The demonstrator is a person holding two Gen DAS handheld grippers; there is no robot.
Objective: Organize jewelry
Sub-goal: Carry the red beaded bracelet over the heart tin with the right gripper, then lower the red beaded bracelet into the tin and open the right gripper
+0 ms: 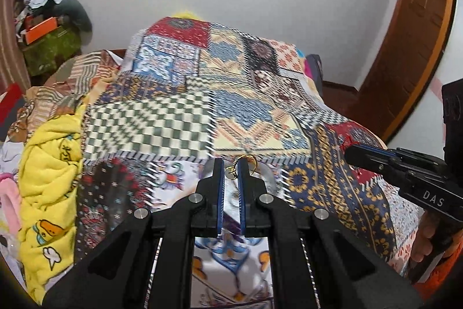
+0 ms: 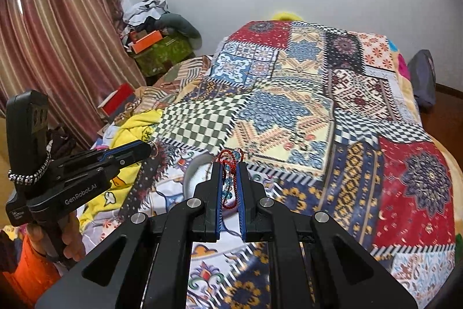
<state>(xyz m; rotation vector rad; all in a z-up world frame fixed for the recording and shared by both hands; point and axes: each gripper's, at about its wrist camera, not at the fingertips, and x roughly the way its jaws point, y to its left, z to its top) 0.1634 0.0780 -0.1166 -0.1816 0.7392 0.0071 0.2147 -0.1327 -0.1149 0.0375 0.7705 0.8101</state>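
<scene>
My left gripper is shut on a small gold ring-shaped piece of jewelry, held above the patchwork quilt. A clear shallow dish shows just behind its fingertips. My right gripper is shut on a red beaded bracelet with blue beads, which hangs between the pads. A clear dish rim lies on the quilt just left of it. The right gripper also shows in the left wrist view, and the left gripper in the right wrist view, with a small ring at its tip.
A patchwork quilt covers the bed. A yellow cartoon blanket lies bunched at the left. A cluttered green stand with an orange box stands by striped curtains. A wooden door is at the right.
</scene>
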